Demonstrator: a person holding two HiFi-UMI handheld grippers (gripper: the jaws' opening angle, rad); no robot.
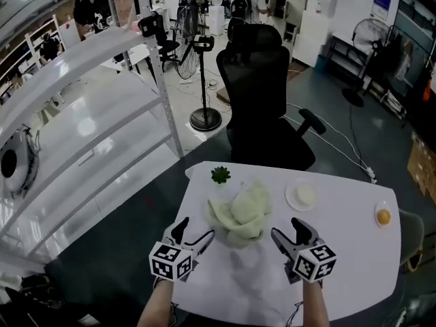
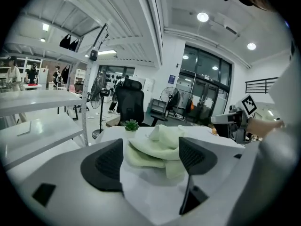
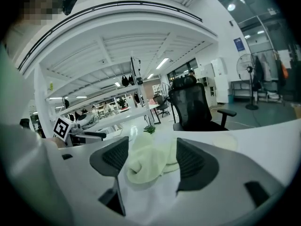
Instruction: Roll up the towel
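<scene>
I looked down on a white counter. A light green towel lay on it in a loose, bunched heap near the middle. A little green plant stood just behind the towel, by the far edge. A small round white plate sat to the towel's right. A small orange thing sat well apart, by the right edge.

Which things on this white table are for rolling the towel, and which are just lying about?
For the job: crumpled pale green towel; left gripper and right gripper, both open.

Lying about: small green potted plant; round white plate; small white dish with something orange.
</scene>
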